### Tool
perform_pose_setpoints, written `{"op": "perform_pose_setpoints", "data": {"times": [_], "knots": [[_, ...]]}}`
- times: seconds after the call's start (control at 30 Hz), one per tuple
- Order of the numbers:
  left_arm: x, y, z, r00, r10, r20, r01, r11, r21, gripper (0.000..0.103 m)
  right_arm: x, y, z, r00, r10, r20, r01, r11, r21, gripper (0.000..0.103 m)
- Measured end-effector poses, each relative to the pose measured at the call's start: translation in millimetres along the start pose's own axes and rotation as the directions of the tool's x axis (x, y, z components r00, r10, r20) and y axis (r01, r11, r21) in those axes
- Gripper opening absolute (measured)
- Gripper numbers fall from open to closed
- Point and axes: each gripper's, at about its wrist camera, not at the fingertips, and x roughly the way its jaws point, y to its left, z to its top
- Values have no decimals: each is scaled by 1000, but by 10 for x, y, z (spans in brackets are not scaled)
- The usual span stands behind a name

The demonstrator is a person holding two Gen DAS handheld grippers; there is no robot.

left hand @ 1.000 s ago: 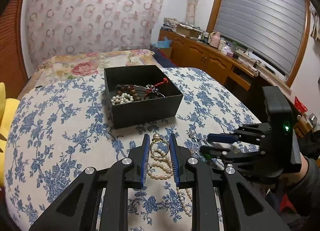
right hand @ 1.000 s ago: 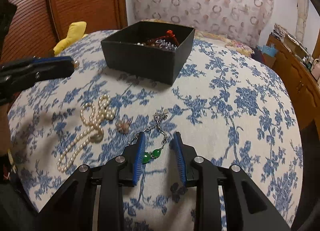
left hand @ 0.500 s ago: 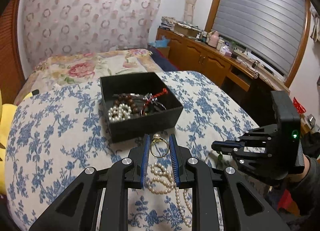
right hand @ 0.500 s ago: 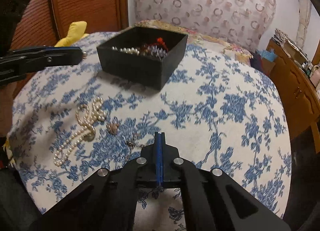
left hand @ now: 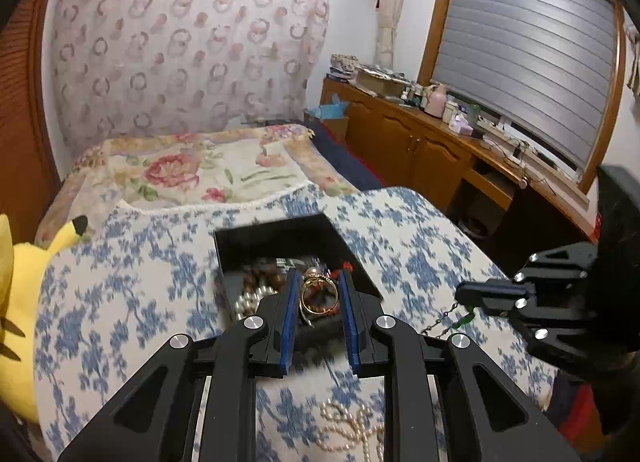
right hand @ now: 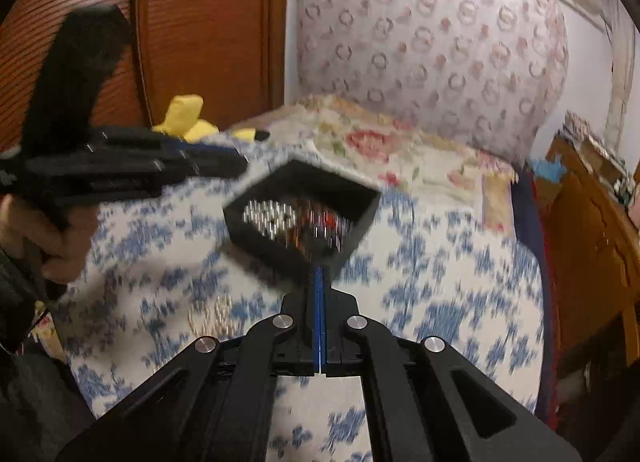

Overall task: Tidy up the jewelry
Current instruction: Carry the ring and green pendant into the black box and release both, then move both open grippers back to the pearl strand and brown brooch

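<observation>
1. In the lower centre of the left wrist view, the left hand-held gripper (left hand: 319,304) pinches a gold ring (left hand: 319,294) upright between its blue pads. It sits in line with the open black box (left hand: 280,236) in the middle of the frame. I judge it is held there so that the ring can drop in among the beads and pearls.

2. The right hand-held gripper (left hand: 466,299) reaches in from the right edge of that view. Its jaws are closed on a fine chain with a green stone (left hand: 464,319), which dangles below the tips. Probably it is carried clear of the cloth so it does not snag on the way to the box.

3. In the right wrist view the same jaws (right hand: 318,280) show only as a thin blue seam at lower centre. The chain hangs out of sight there.

4. A pearl necklace (left hand: 352,428) lies on the blue-flowered bedspread (left hand: 120,302) at the bottom of the left view, partly behind the gripper frame. It is not yet sorted.

5. Motion blur smears the right wrist view. The box's contents read as streaks, and the pearls at lower left are a pale smudge.

6. Whether the ring is above the box's opening or just short of its near wall cannot be told. A yellow plush toy (left hand: 16,302) is cut off at the left edge.
</observation>
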Motion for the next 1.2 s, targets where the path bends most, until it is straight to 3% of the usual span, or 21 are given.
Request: {"op": "perform_pose_setpoints", "data": {"times": [0.23,0.37,0.47,0.83,0.9,1.0,1.13,1.2], "knots": [[285,148,151,999,33,-18,-33,999,3,19,76,-119,496,995,23,102,-20,999,-30,0],[472,245,87,998,47,-48,-49,999,-23,20,301,-146,666,994,35,106,-29,998,-58,0],[541,309,8,996,63,-66,-66,997,-38,27,498,-189,728,995,35,90,-31,998,-52,0],[406,407,-159,992,106,-76,-110,992,-63,42,938,-262,707,997,63,36,-64,998,14,1],[351,407,-195,991,113,-72,-118,991,-64,44,945,-282,696,998,52,34,-53,998,24,7],[239,388,-261,991,120,-62,-124,990,-67,51,850,-250,635,998,44,43,-45,998,34,7],[88,337,-382,990,129,-52,-132,989,-66,52,676,-175,460,997,40,60,-43,998,45,7],[19,305,-457,990,133,-48,-136,988,-68,54,574,-116,305,997,43,61,-46,998,51,14]]}}
